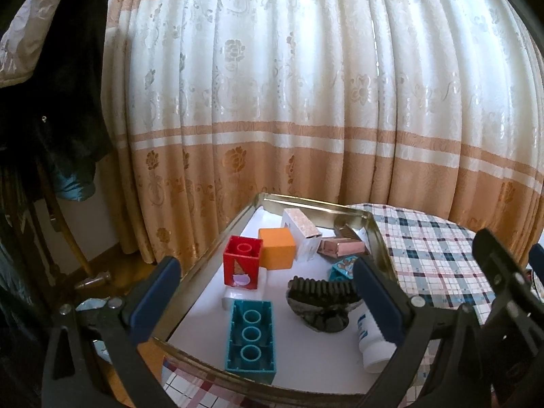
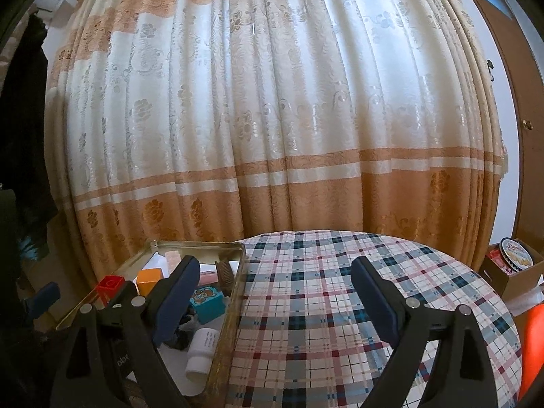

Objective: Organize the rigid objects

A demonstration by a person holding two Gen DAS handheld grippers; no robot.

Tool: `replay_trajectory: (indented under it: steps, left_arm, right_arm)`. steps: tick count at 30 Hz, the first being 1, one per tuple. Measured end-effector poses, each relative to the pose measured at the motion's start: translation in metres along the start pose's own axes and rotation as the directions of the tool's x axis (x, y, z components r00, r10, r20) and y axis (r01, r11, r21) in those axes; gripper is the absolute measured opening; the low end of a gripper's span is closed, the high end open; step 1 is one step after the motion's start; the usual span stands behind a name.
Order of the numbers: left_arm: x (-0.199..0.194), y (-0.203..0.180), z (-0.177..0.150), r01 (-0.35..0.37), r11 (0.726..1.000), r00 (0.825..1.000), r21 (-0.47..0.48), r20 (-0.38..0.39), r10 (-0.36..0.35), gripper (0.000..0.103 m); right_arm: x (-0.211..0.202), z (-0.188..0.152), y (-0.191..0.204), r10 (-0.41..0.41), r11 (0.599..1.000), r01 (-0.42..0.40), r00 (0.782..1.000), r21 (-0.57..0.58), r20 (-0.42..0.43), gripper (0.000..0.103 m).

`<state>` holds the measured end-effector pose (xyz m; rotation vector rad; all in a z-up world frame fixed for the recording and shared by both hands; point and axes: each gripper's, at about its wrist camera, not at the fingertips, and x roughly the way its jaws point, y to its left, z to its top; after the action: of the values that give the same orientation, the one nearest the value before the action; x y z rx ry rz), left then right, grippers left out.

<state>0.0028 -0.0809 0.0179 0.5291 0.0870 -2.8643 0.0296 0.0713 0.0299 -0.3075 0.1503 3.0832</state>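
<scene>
Both your grippers gape empty: left gripper (image 1: 265, 292) hovers over the metal tray (image 1: 217, 234) holding a teal brick (image 1: 251, 335), red brick (image 1: 242, 260), orange cube (image 1: 277, 248) and white bottle (image 1: 372, 343); right gripper (image 2: 275, 292) straddles the tray's edge and plaid tablecloth (image 2: 323, 306).

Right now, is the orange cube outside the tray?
No, the orange cube sits inside the tray, between the red brick and a white box.
</scene>
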Motion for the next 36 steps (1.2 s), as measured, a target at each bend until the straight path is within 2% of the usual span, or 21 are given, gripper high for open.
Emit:
replay_trajectory:
  steps: [18,36]
  left_arm:
    - [0.001,0.006,0.000,0.024,0.999,0.999,-0.035,-0.022,-0.024,0.103]
    - [-0.002,-0.005,0.000,0.028,1.000,1.000,0.013,0.000,-0.028,0.103]
  right_arm:
    - [-0.003,0.000,-0.006,-0.001,0.999,0.001,1.000,0.038,0.000,0.096]
    - [-0.002,0.000,-0.008,-0.009,0.999,0.009,1.000,0.039,-0.004,0.096]
